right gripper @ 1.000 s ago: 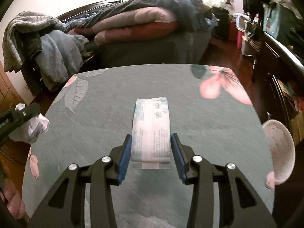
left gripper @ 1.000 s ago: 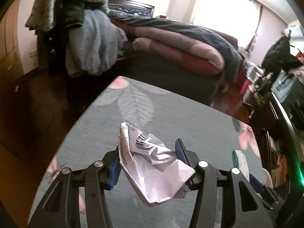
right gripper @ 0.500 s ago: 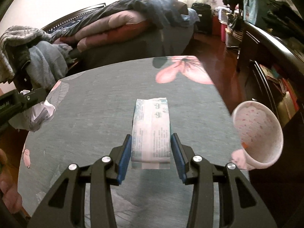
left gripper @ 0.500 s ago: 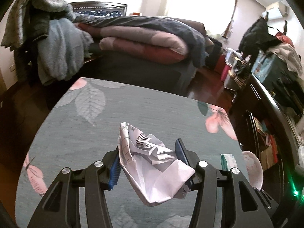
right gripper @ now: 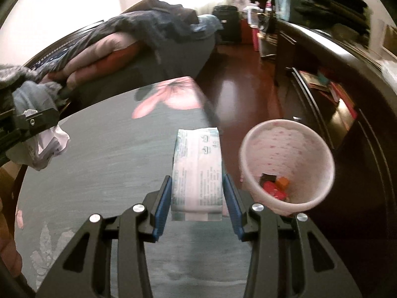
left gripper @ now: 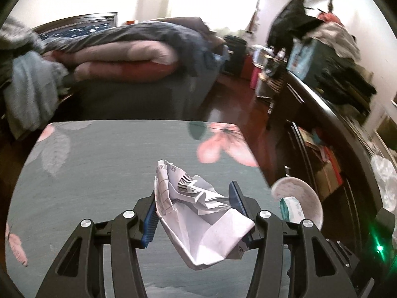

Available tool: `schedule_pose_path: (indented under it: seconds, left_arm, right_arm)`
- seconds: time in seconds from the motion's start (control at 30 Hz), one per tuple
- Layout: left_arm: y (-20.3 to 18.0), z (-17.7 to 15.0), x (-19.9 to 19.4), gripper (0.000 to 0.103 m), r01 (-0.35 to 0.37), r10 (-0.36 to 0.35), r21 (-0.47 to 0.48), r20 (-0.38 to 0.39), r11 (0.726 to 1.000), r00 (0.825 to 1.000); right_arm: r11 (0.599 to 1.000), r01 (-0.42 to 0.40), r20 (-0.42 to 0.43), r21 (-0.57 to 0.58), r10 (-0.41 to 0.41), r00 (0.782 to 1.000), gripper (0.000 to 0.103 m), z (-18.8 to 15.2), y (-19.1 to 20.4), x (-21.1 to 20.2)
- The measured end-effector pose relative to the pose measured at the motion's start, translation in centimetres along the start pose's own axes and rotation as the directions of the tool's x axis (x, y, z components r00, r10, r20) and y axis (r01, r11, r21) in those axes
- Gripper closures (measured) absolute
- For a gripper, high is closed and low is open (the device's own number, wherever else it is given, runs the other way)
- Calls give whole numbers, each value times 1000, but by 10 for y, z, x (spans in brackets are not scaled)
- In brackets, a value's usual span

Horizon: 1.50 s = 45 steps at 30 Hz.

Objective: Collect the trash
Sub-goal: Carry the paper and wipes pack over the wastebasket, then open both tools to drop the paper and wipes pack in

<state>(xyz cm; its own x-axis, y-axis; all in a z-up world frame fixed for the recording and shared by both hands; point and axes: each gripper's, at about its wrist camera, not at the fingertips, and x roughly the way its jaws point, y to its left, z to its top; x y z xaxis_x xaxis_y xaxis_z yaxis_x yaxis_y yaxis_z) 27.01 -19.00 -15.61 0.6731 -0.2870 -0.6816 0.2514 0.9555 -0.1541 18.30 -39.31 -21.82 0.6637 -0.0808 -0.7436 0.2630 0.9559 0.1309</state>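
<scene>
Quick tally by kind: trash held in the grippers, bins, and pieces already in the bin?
Held trash: 2, crumpled paper and tissue packet
Bins: 1, pink wastebasket
Pieces inside the bin: at least 3, black, orange, red
Total: 6

Each scene is viewed from close behind a gripper, along its fingers, looking down over the table (left gripper: 99,173) toward the bed (left gripper: 124,49). The table, bed and bin (right gripper: 287,164) are shared by both views.
</scene>
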Motion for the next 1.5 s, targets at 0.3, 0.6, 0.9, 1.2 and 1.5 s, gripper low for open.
schedule_pose_path:
  seconds: [0.3, 0.6, 0.9, 1.2, 1.5]
  left_arm:
    - [-68, 1, 24, 50, 96, -93, 111, -30, 989, 995]
    - [-147, 0, 53, 50, 212, -200, 231, -74, 950, 977]
    - [-198, -7, 94, 50, 266, -234, 291, -139, 919, 962]
    - [-225, -13, 133, 47, 270, -220, 329, -183, 905, 958]
    - [-221, -9, 153, 27, 229, -181, 325, -171, 918, 969]
  right_arm:
    - [992, 81, 9, 92, -82, 997, 60, 4, -67, -2]
    - [971, 160, 3, 175, -164, 987, 60, 7, -127, 3]
    - [954, 228, -19, 194, -229, 973, 60, 10, -158, 21]
    - [948, 256, -47, 190, -252, 967, 60, 17, -172, 54]
    - [939, 296, -54, 172, -291, 955, 46, 19, -175, 78]
